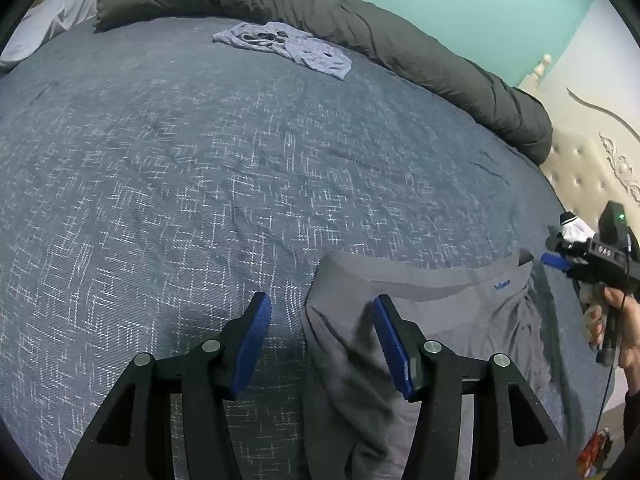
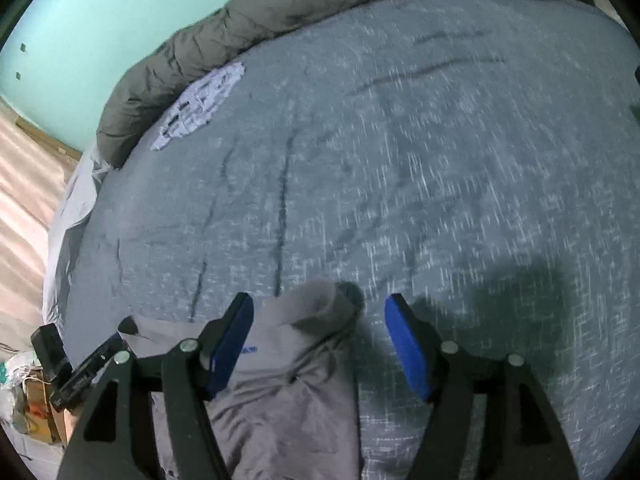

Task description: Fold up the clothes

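Observation:
Grey pants (image 1: 452, 304) with a blue logo on the waistband lie on the blue patterned bedspread (image 1: 200, 168) near its front edge. My left gripper (image 1: 322, 308) is open, its jaws either side of the waistband's left corner. My right gripper (image 2: 318, 308) is open over the waistband's right corner, which bulges up between the blue pads (image 2: 408, 344); the pants show below it (image 2: 280, 400). The right gripper also shows at the right edge of the left wrist view (image 1: 554, 261). The left gripper's body shows at the lower left of the right wrist view.
A light blue patterned garment (image 1: 288, 46) lies crumpled at the far side of the bed, also in the right wrist view (image 2: 200, 104). A rolled dark grey duvet (image 1: 360, 28) runs along the far edge. A cream tufted headboard (image 1: 580, 168) stands at right.

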`<state>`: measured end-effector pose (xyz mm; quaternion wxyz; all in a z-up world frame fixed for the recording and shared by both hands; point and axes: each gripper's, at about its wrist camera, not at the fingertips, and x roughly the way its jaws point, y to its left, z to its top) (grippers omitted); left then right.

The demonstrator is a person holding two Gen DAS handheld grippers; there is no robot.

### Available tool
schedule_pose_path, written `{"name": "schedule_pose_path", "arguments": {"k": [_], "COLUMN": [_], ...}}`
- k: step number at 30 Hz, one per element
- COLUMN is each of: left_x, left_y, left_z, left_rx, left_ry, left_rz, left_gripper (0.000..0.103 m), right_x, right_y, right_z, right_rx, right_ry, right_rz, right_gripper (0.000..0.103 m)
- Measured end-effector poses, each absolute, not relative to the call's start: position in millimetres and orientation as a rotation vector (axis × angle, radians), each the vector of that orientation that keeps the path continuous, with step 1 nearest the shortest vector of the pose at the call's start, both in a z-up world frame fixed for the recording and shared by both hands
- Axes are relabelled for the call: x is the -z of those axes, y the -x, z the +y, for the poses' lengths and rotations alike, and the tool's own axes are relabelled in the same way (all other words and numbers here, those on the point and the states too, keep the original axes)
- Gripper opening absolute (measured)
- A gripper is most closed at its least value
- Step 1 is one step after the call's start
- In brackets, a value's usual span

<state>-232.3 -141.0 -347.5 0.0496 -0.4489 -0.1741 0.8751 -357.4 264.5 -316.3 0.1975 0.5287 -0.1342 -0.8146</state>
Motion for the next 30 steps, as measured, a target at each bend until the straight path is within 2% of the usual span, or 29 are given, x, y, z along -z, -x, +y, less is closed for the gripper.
{"name": "schedule_pose_path", "arguments": {"k": [2,4,10,12,14,15,16,17,20,30], "left_x": [347.0,346.4,346.2,346.2,346.3,346.3,346.3,346.4,345.8,341.4], "left_y": [232.1,231.8,233.0,232.9,232.9,232.9,232.8,232.9,231.0,232.4], "left_z": [-142.2,-143.5,-144.5,-145.0,-145.6,-145.9,-146.1,-145.0,-145.5,-139.5], "left_rx": [-2.669,-2.672,-2.677,-2.676,-2.674,-2.673,-2.672,-2.673,-2.679,-2.669], "left_ry": [1.364,1.36,1.355,1.354,1.353,1.352,1.352,1.352,1.351,1.309], "left_rz": [-0.535,-0.54,-0.55,-0.55,-0.55,-0.551,-0.551,-0.549,-0.555,-0.575], "left_gripper": [0.053,0.052,0.052,0.052,0.052,0.052,0.052,0.052,0.052,0.052], "right_x": [313.9,319.1,339.4,345.6,347.3,348.2,349.0,349.9,349.7,337.2], "right_y": [350.8,340.3,324.2,325.9,330.5,332.8,335.2,337.4,341.3,365.8], "right_z": [258.4,247.9,227.3,222.9,217.7,215.1,212.4,210.0,207.7,235.5], "right_rx": [2.289,2.27,2.267,2.279,2.294,2.301,2.308,2.314,2.316,2.401], "right_ry": [-1.444,-1.431,-1.42,-1.417,-1.396,-1.385,-1.375,-1.364,-1.331,-1.309], "right_rz": [-0.337,-0.278,-0.137,-0.098,-0.064,-0.047,-0.03,-0.014,0.004,-0.039], "right_gripper": [0.068,0.061,0.059,0.055,0.033,0.029,0.016,0.008,0.004,0.003]}}
